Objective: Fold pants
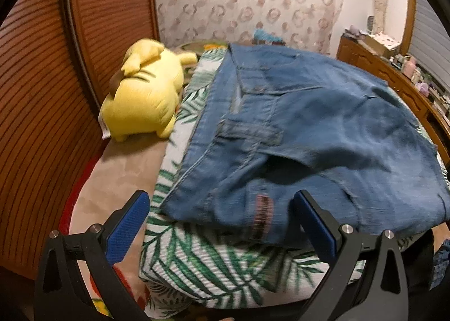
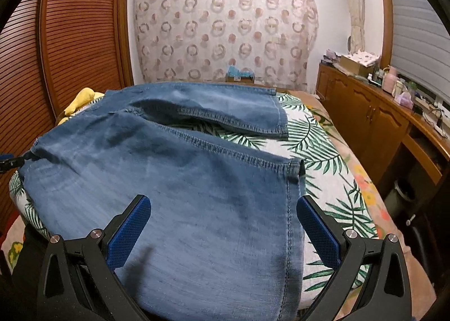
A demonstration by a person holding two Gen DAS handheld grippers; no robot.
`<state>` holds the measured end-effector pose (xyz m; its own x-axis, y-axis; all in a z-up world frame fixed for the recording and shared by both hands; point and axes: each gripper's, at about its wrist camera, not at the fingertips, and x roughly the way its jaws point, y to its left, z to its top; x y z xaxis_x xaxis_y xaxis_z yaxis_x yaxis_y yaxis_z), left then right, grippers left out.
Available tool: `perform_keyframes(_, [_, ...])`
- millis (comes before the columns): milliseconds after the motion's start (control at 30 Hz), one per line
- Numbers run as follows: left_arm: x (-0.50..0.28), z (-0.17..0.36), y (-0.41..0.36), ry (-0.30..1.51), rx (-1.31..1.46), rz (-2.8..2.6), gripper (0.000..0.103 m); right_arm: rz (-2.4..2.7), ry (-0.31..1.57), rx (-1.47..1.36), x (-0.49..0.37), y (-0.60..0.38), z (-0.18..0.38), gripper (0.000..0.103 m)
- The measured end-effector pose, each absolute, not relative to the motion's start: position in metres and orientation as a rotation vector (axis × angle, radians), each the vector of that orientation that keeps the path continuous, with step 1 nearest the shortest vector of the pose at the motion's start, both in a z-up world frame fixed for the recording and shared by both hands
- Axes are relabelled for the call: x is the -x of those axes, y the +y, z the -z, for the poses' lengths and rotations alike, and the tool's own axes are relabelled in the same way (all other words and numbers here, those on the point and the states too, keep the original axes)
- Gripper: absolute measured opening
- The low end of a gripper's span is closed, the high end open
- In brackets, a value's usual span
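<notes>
The blue denim pants (image 2: pixel 174 180) lie spread on a bed with a palm-leaf cover (image 2: pixel 323 152), just ahead of both tongs. The left tongs (image 1: pixel 222 218) stand wide apart with nothing between them, at the waist end of the pants, and a yellow plush toy (image 1: pixel 143 90) lies further ahead to their left. The right tongs (image 2: pixel 225 222) are also apart and empty, above the near leg, whose hem edge lies close to the right finger (image 2: pixel 317 232).

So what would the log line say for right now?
task: fold pants | jeans: spread on leaf-print cushion | left gripper: open, at waistband | right gripper: open, over leg hem | fold: not started
</notes>
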<state>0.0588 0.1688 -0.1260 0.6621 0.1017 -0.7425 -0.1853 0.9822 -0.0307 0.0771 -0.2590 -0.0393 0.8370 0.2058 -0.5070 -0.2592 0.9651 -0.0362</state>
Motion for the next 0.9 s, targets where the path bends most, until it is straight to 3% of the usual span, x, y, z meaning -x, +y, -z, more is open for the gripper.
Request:
perform_keyframes(200, [-0.064,0.145,0.186,0.907,0.190,-0.151,0.103,-0.255,0.538,0.113,-0.074,-0.261,0.042,0.103])
perform_keyframes(633, [-0.050,0.138,0.197,0.855,0.267,-0.096,0.101,-0.223,0.549,0.117,-0.071,-0.284,0.040,0.103])
perform_keyframes(733, [-0.046,0.128,0.197,0.816,0.253,-0.093,0.091,-0.193,0.555,0.094,-0.068,-0.296,0.040,0.103])
perform_keyframes(800, [-0.043,0.124,0.197,0.801,0.252,-0.091,0.075,-0.187,0.559,0.081,-0.066,-0.303,0.040,0.103])
perform_keyframes(900, [-0.043,0.121,0.195,0.792,0.225,-0.101,0.063,-0.202,0.574,0.049,-0.064,-0.310,0.040,0.102])
